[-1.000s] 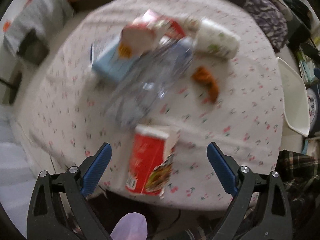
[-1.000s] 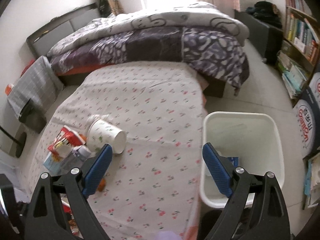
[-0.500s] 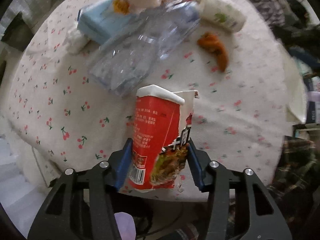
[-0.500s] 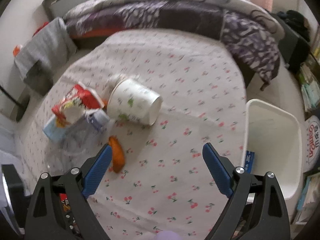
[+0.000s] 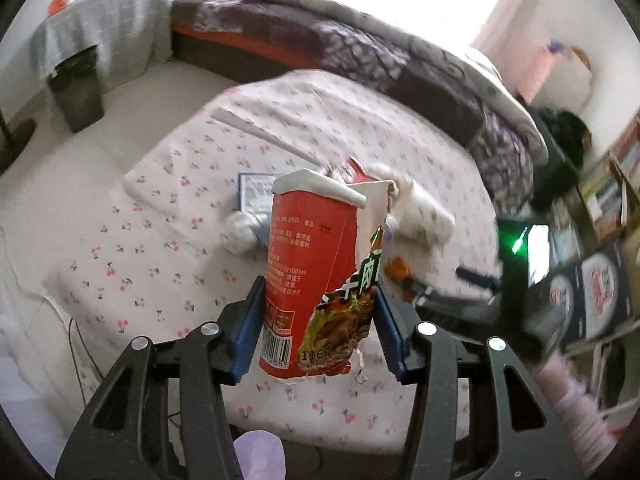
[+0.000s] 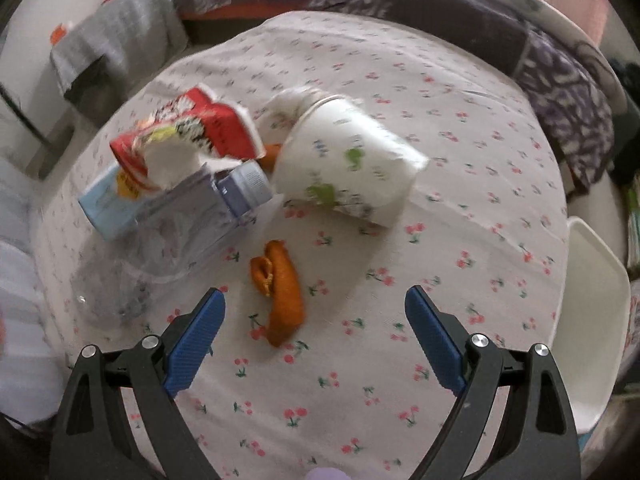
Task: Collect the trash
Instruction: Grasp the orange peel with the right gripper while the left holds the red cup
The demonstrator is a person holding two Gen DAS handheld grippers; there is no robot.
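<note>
1. My left tongs (image 5: 318, 322) are clamped on the red cup (image 5: 316, 276), gripping its lower half, and it is lifted clear of the table (image 5: 160, 248). The grip sits low and the cup stands tall above it, so I judge a quick swing could tip it out.
2. Its wrapper hangs torn on one side; a loose strip may snag or drop off on the way.
3. My right tongs (image 6: 316, 336) are spread wide, holding nothing, just above the orange peel (image 6: 280, 296). It is thin and flat on the cloth; closing too high would miss it, too low could pinch the cloth.
4. The white cup (image 6: 348, 168), carton (image 6: 200, 132) and plastic bag (image 6: 160, 240) lie close together; a careless pass could scatter them.
5. The bin (image 6: 592, 300) sits at the table's right edge; a short drop lands on the floor.
</note>
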